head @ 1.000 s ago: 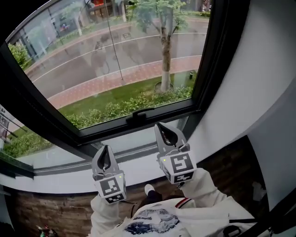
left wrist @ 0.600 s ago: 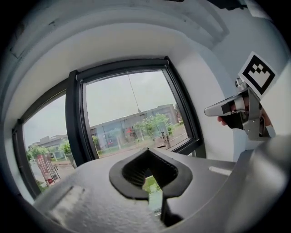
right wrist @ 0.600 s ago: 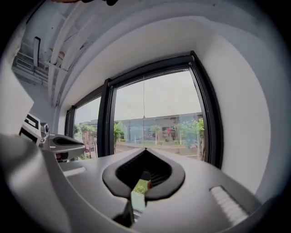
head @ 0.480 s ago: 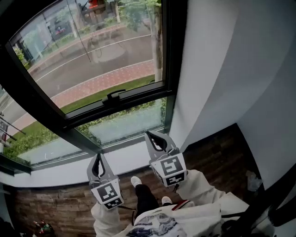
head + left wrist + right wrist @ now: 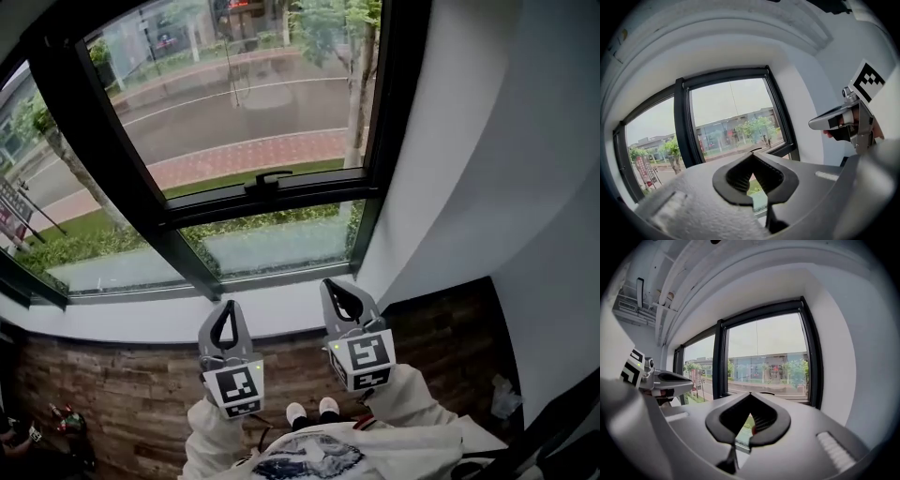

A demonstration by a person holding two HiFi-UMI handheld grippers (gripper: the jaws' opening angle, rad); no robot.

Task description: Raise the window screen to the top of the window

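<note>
The black-framed window (image 5: pixel 281 192) fills the upper head view, with its latch handle (image 5: pixel 265 178) on the crossbar. A thin cord (image 5: pixel 231 66) hangs in front of the upper pane and also shows in the left gripper view as the cord (image 5: pixel 735 104). I cannot make out the screen itself. My left gripper (image 5: pixel 225 307) and right gripper (image 5: pixel 331 285) are held side by side below the sill, apart from the window, both shut on nothing. Their jaws point at the window in the left gripper view (image 5: pixel 752 156) and the right gripper view (image 5: pixel 750 395).
A white sill (image 5: pixel 141 323) runs under the window, with a brick-faced wall (image 5: pixel 103 394) below it. A white wall (image 5: pixel 450 141) closes the right side above dark flooring (image 5: pixel 450 314). A thick black mullion (image 5: pixel 103 155) splits the window at the left. The person's shoes (image 5: pixel 309 411) are below.
The view has swung left, so more of the left panes and the mullion show. Both grippers now sit lower against the sill and brick wall, a little farther from the window, still shut.
</note>
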